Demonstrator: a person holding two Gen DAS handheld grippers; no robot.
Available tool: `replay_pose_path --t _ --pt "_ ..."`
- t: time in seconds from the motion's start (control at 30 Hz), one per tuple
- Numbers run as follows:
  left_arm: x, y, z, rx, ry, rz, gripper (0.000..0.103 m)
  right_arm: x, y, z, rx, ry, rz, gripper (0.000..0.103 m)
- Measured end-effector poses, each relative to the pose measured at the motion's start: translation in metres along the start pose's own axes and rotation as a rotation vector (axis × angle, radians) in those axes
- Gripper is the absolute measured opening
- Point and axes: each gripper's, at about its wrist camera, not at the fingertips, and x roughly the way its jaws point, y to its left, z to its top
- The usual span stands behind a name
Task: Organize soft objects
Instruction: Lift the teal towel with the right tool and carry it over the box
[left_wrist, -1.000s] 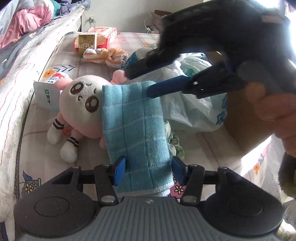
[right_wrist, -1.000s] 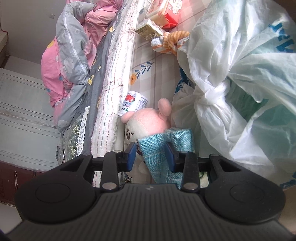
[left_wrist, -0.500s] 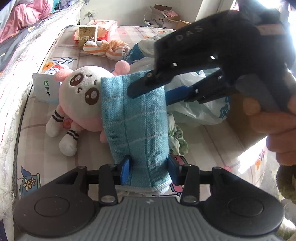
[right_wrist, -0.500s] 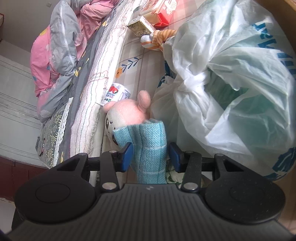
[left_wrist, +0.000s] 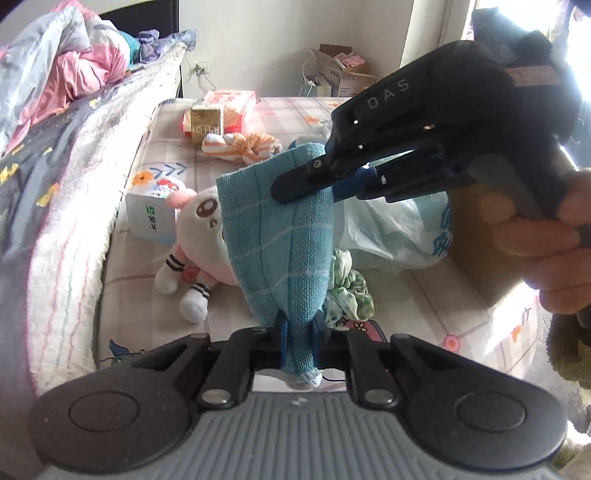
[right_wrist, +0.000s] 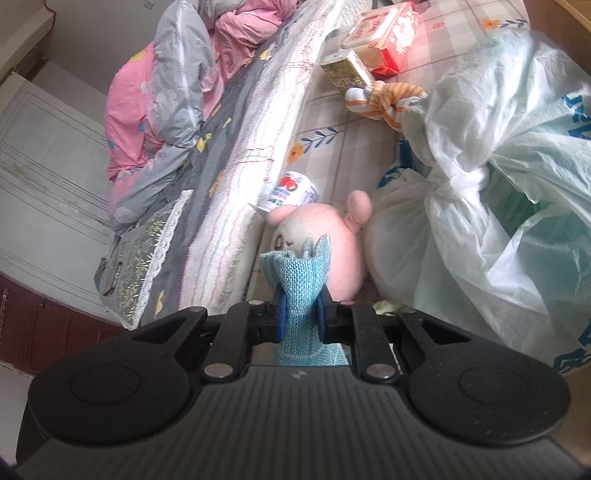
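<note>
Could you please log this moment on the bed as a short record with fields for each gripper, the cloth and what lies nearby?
left gripper: shut on the near end of the blue cloth; jaws have just been closing
right gripper: shut on the far end of the same cloth; jaws have just been closing
blue cloth: stretched between both grippers, lifted off the bed
pink plush toy: lying on the mattress behind the cloth
plastic bag: tied, beside the plush toy
striped orange sock bundle: farther back, near the cartons
</note>
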Motion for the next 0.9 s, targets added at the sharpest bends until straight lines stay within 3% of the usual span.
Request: replay_pose_path --t 0.13,0.3,0.57,0.7,0.8,0.9 --pt "-0.03 -0.009 0.015 0.03 -0.061 -0.006 0.013 -0.024 0.018 0.005 -0.034 -0.044 0.072 0.014" --pt "-0.047 -0.043 0.05 0.118 -0.141 -0.059 0.013 -0.078 0.023 0.019 -0.066 -0.167 0.126 0.014" --pt "-0.014 -0.134 0.129 0.23 -0.189 -0.256 0.013 -0.186 -0.026 0.059 -0.061 -0.343 0.044 0.014" --pt "0.035 -0.182 0.166 0.24 -0.131 -0.373 0.012 -0.225 -0.074 0.085 -0.024 -0.365 -0.055 0.014" --pt "0.075 -0.21 0.185 0.228 -0.052 -0.405 0.012 -0.24 -0.12 0.101 0.032 -0.33 -0.091 0.014" --pt "0.114 -0.232 0.195 0.228 0.028 -0.39 0.012 -0.236 -0.17 0.113 0.126 -0.275 -0.081 0.014"
